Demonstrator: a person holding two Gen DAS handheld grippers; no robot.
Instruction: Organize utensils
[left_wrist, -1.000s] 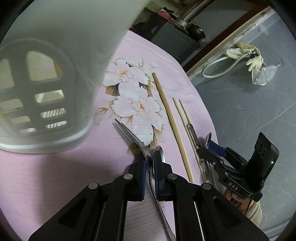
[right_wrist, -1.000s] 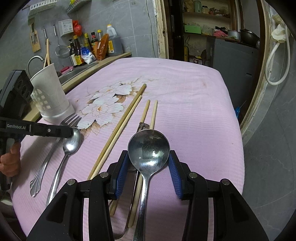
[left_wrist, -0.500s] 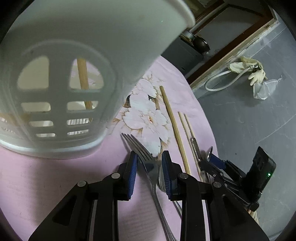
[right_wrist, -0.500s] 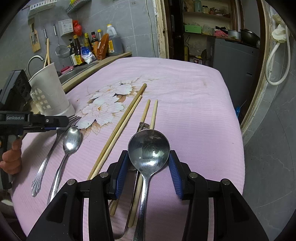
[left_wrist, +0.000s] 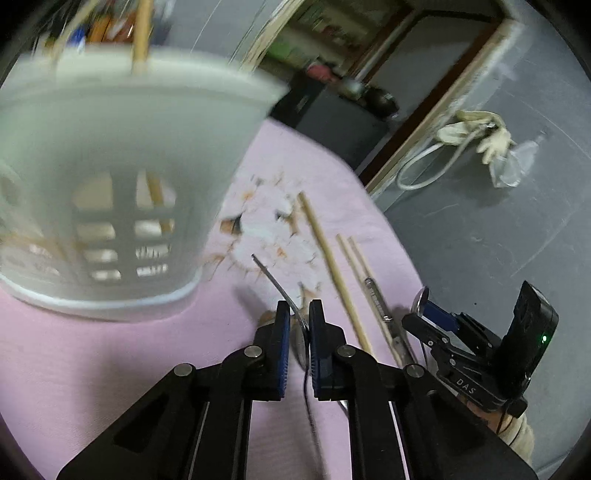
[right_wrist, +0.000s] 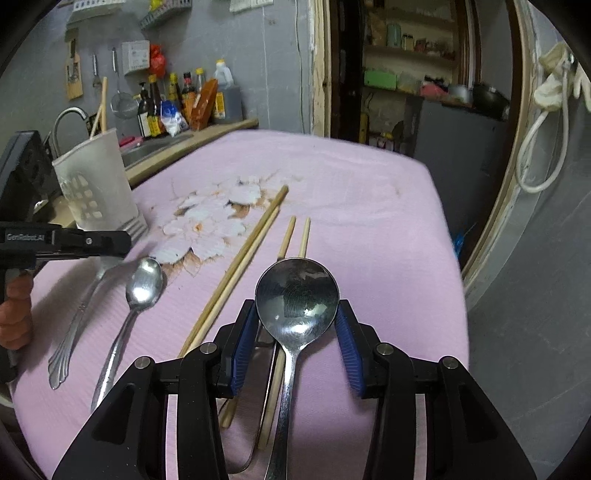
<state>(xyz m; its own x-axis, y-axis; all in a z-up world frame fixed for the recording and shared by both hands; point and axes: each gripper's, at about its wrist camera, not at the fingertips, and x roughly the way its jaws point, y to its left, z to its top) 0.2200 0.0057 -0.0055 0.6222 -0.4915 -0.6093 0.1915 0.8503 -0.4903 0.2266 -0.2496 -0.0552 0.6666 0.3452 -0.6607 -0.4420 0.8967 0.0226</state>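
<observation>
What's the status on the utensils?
Left tongs closing on slim steel fork. Right tongs grip large steel spoon by bowl. White slotted holder ahead, nothing between.

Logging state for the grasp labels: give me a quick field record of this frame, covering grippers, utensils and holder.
left gripper: jaws closing on the slim steel fork, tines towards the holder
right gripper: shut on the large round steel spoon, pads at the bowl's sides
loose on pink flowered cloth: small steel teaspoon, four wooden chopsticks
white slotted plastic utensil holder: upright at the cloth's far left, a stick already inside
</observation>
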